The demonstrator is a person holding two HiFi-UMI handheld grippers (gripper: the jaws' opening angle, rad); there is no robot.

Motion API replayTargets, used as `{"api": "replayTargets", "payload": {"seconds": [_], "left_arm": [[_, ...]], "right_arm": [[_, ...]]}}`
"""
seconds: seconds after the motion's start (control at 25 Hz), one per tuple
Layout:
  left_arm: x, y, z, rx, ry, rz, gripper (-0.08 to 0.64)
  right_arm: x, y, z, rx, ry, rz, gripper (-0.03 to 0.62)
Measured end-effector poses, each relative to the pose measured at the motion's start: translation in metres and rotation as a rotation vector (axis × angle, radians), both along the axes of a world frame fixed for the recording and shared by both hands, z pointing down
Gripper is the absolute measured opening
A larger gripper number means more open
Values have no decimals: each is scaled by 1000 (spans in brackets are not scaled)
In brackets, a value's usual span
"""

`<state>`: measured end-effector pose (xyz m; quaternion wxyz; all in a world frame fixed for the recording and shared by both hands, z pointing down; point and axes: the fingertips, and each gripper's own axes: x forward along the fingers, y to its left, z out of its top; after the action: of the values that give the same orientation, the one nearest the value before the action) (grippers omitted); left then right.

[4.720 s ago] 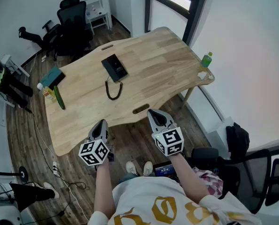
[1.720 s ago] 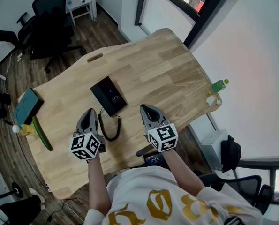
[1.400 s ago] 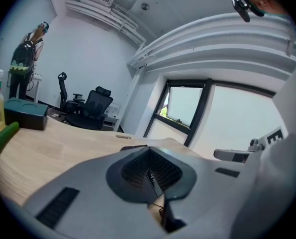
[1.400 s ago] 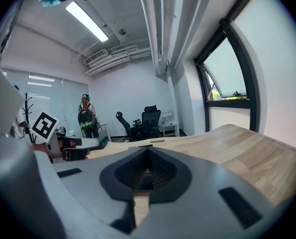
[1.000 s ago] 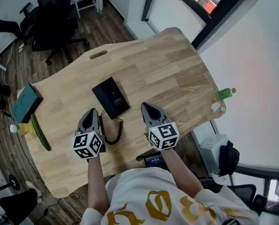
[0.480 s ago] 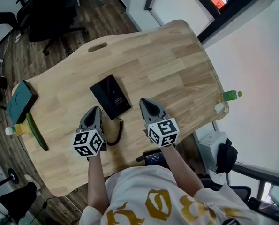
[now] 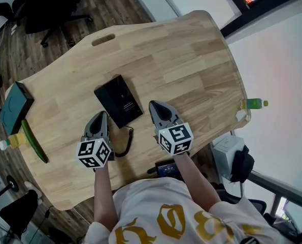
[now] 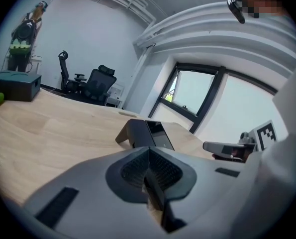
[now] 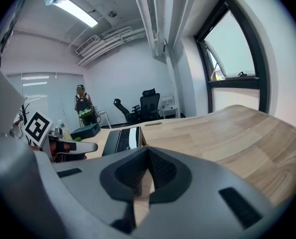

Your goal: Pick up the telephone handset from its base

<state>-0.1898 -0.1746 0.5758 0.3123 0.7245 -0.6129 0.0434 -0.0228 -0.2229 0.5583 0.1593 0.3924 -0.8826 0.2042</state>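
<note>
The black telephone (image 7: 118, 99) lies flat on the wooden table (image 7: 191, 60), its handset resting on the base. Its coiled cord (image 7: 124, 145) loops off the near end. My left gripper (image 7: 101, 115) is shut and empty, just to the near left of the phone, above the cord. My right gripper (image 7: 153, 104) is shut and empty just right of the phone's near corner. In the left gripper view the phone (image 8: 147, 133) stands ahead of the closed jaw tips (image 8: 148, 151). The right gripper view has the phone (image 9: 119, 141) ahead and left of the closed tips (image 9: 148, 151).
A teal box (image 7: 12, 108), a green stick-like thing (image 7: 33, 142) and a small yellow bottle (image 7: 9, 141) sit at the table's left end. A green bottle (image 7: 256, 103) stands on the right edge. Office chairs (image 7: 44, 4) are beyond the table.
Both grippers have sunk toward the tabletop and edged closer to the phone's near end. The jaws stayed shut and the phone has not moved.
</note>
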Motion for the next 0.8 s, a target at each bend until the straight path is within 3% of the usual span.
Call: {"api": "replayTargets", "payload": {"seconds": [0.12, 0.32, 0.8], "left_arm": [[2, -2, 4, -1, 23, 4, 15], [7, -5, 21, -50, 97, 27, 128], [16, -17, 33, -79, 179, 44, 147]], "right_arm": [[1, -6, 5, -1, 17, 0, 5], [3, -13, 14, -15, 32, 3, 5], [1, -10, 29, -52, 50, -20, 5]]}}
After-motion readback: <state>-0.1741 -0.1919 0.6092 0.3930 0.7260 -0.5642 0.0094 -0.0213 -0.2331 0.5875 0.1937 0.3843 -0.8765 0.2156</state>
